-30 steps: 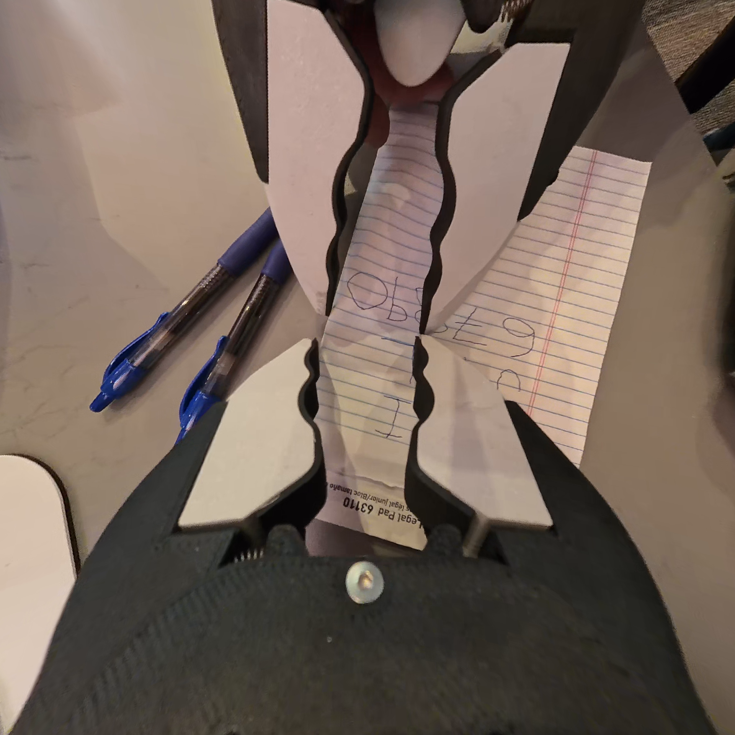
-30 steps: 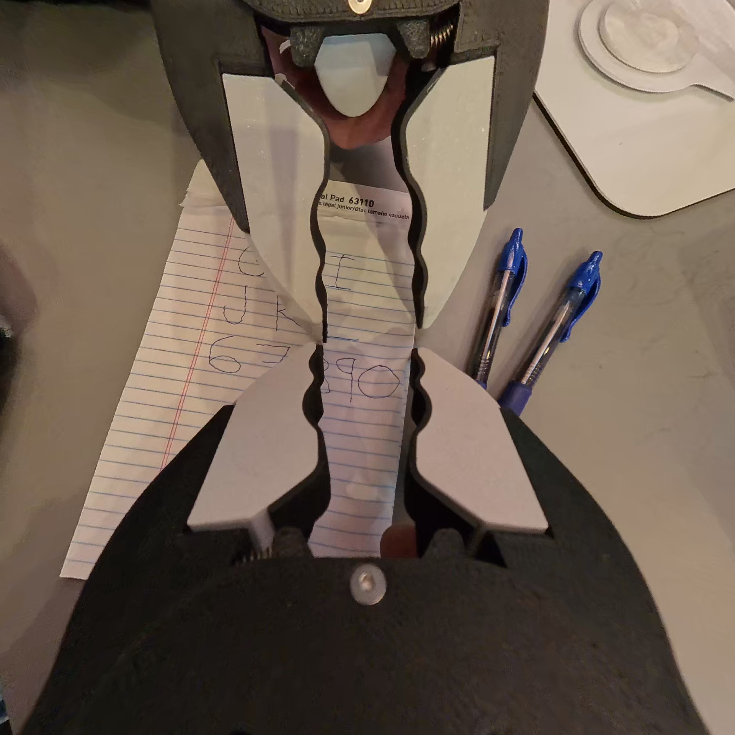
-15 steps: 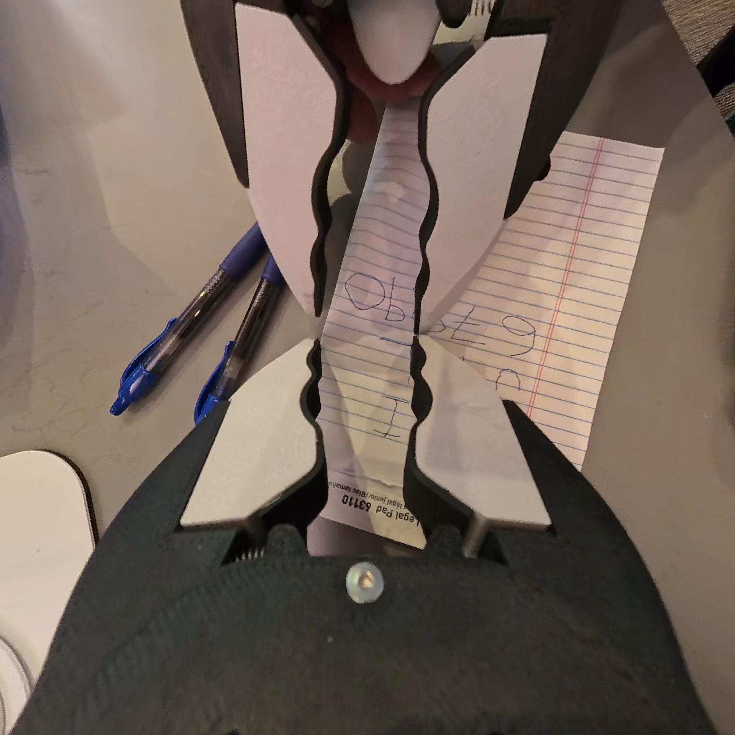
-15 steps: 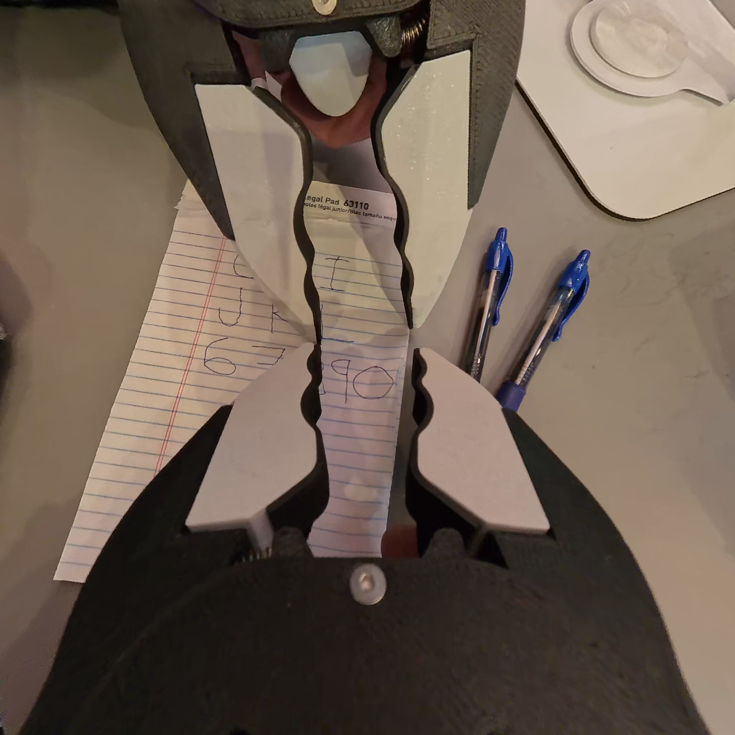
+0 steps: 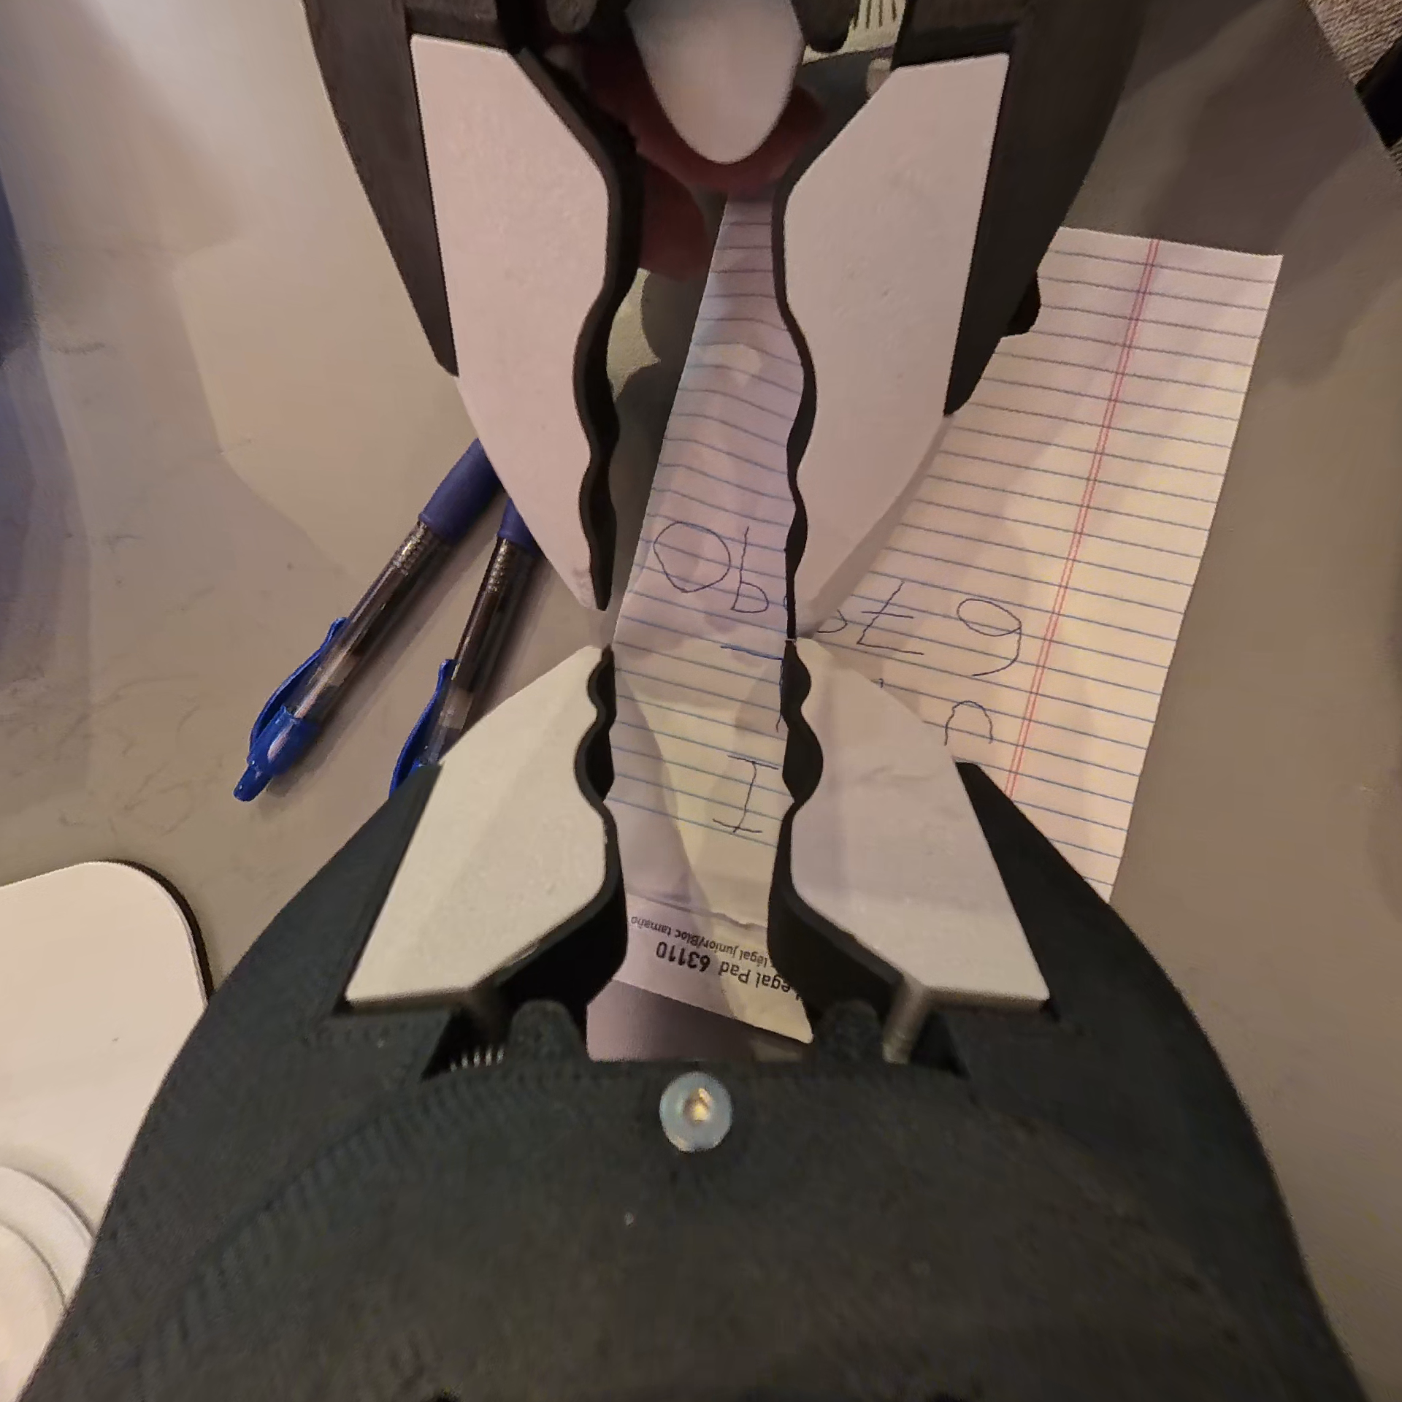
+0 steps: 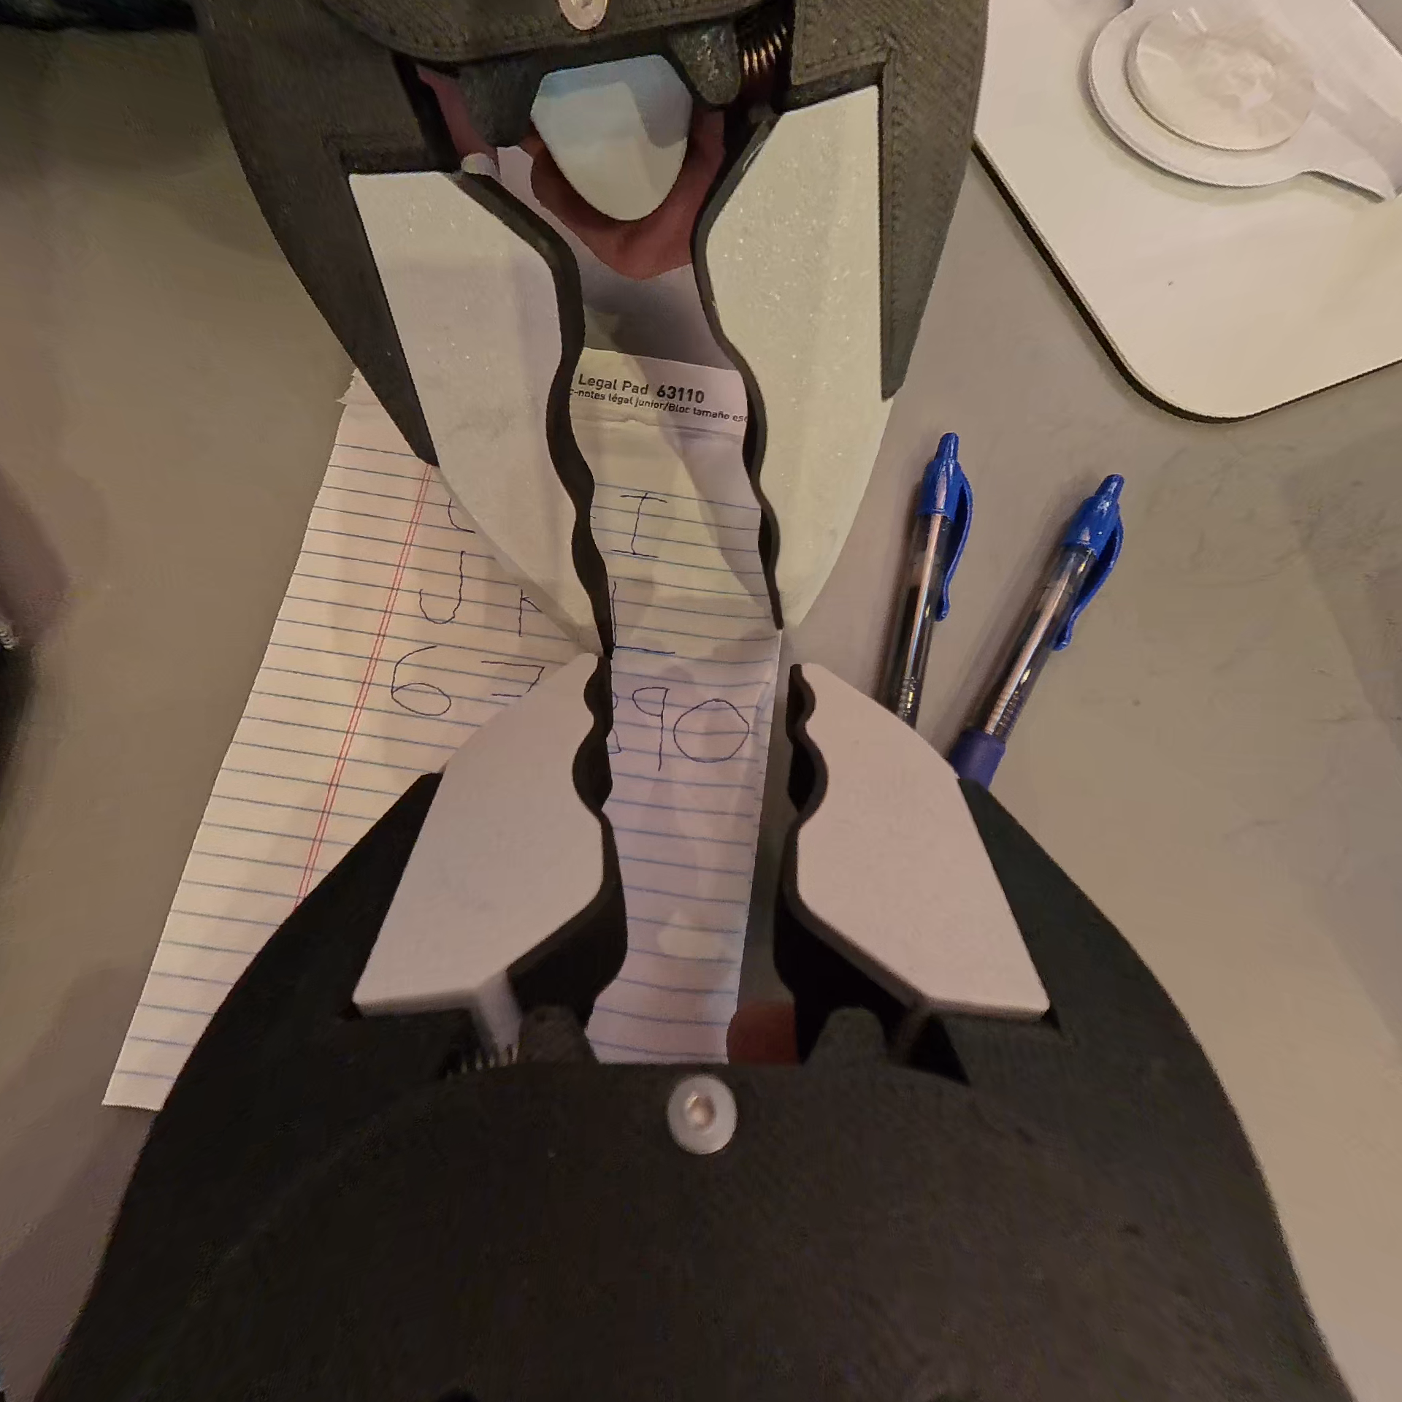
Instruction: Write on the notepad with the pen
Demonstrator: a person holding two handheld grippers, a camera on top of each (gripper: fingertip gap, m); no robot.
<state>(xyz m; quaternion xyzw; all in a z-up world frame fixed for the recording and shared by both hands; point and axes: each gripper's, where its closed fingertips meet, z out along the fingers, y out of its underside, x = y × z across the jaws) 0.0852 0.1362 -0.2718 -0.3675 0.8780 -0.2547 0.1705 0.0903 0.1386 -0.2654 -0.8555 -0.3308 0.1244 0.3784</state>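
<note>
Both wrist views look steeply down, close, from opposite sides, sharing the notepad (image 5: 1100, 531).

Blue handwriting on lined notepad (image 6: 319, 759), printed black label on its header strip (image 6: 652, 398)

I see a smooth grey-beige surface (image 6: 1214, 759) under soft light, with a white board (image 6: 1138, 265) far right.

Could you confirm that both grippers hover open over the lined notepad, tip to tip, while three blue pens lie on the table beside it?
One detail is off: there are two blue pens beside the notepad, not three, as the right wrist view shows. The rest holds: the left gripper and right gripper are both open over the pad, tip to tip, holding nothing.
</note>
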